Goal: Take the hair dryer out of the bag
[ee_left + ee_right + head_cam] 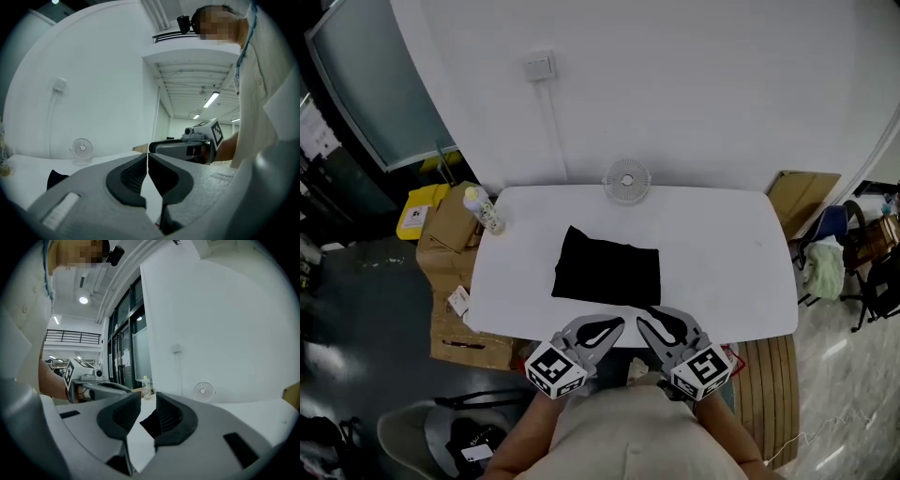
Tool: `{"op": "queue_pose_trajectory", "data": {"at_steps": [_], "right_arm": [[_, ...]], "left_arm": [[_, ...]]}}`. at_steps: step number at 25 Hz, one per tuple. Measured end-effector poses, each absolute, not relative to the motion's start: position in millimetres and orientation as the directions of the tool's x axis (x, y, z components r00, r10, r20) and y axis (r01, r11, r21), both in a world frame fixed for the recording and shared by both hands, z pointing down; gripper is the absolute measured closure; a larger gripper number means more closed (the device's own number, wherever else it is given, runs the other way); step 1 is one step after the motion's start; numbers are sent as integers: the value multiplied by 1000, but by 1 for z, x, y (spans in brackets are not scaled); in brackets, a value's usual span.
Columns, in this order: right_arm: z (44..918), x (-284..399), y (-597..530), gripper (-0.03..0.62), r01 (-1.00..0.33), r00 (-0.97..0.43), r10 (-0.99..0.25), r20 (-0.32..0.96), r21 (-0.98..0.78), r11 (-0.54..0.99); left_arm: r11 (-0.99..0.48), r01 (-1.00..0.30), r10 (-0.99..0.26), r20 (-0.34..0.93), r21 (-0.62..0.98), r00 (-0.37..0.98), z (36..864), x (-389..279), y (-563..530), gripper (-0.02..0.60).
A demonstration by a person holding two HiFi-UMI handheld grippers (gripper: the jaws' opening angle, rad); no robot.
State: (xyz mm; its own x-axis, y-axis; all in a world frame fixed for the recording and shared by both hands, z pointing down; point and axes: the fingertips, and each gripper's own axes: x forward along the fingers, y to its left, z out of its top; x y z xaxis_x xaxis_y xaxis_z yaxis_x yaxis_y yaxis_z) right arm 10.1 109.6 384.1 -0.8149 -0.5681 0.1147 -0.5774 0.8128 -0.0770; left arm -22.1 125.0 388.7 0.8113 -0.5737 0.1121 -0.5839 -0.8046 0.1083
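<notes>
Bag [607, 270]: black and lying flat near the middle of the white surface [722, 253], a little toward our side. One far corner points toward the wall. We cannot tell what is inside it, and nothing touches it.
Left gripper [609, 328]: held over the near edge of the surface, just short of the bag and pointing roughly level toward it. In the left gripper view we see its two dark pads [127, 180] pressed together along a thin seam, clenched on nothing.
Right gripper [652, 324]: just beside the left one, its tips angled inward toward it, also over the near edge and apart from the bag. In the right gripper view its jaws stand apart with a clear gap, released. A corner of the bag shows through that gap, but it lies farther off on the surface, not between the pads.
Fan [626, 180]: small, white and round, upright at the far edge of the surface against the wall, beyond the bag and well apart from it.
Bottle [485, 210]: pale with a yellow-green cap, at the far left corner of the surface, well apart from the bag.
Wall plate [539, 67]: white, on the wall above the surface, with a thin duct running down from it.
</notes>
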Motion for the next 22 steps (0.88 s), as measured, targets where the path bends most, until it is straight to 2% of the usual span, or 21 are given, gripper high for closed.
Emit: {"op": "queue_pose_trajectory", "data": {"at_steps": [13,22], "right_arm": [[379,35,36,496,-518,-854,-510,108,-74,852],[393,44,8,496,-518,-853,-504,132,-105,849]], "left_arm": [[-748,-656,-646,113,103,755,383,2,52,569],[-734,-672,-654,163,100,738,400,4,32,569]]}}
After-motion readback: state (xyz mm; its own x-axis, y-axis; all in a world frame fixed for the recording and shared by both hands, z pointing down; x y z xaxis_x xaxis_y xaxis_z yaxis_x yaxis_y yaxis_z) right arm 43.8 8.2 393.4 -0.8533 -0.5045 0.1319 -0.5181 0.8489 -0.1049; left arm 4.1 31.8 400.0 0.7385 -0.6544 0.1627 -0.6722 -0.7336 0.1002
